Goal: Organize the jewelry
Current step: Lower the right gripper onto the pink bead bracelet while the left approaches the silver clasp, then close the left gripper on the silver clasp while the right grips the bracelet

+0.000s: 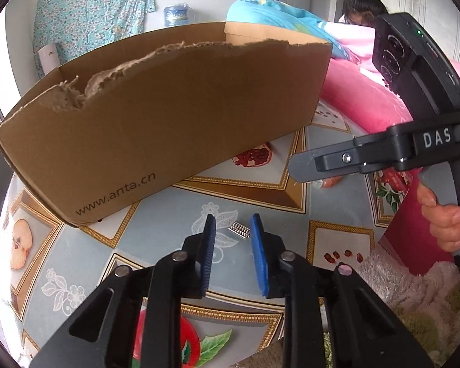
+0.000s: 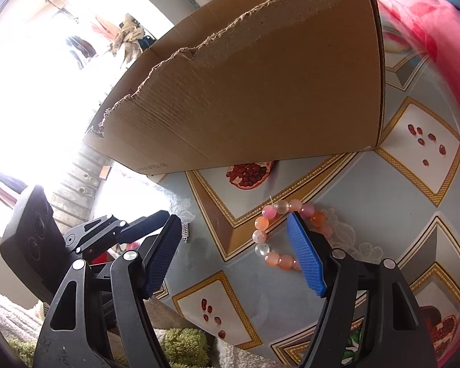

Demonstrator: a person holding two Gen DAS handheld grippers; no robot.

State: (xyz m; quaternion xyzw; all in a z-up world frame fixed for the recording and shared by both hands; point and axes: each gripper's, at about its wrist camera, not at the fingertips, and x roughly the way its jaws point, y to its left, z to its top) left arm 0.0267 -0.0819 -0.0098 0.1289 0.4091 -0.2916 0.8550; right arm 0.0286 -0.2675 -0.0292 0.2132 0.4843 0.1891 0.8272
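A brown cardboard box (image 1: 156, 116) with a torn top edge stands on the patterned table; it also fills the top of the right wrist view (image 2: 260, 98). A small silver spring-like jewelry piece (image 1: 239, 230) lies on the table just beyond my left gripper (image 1: 233, 225), which is open around nothing. The piece also shows in the right wrist view (image 2: 185, 231). A pink and orange bead bracelet (image 2: 266, 239) lies on the table; my right gripper (image 2: 234, 219) is open, its right finger (image 2: 303, 251) over the bracelet's right side. The right gripper also shows in the left wrist view (image 1: 294, 168).
The table wears a fruit-print cloth (image 1: 156, 245). A pink blanket (image 1: 362, 98) and a person lie behind the table at right. A fluffy towel (image 1: 414, 291) lies at the near right edge. The left gripper's body (image 2: 46, 245) shows at the left of the right wrist view.
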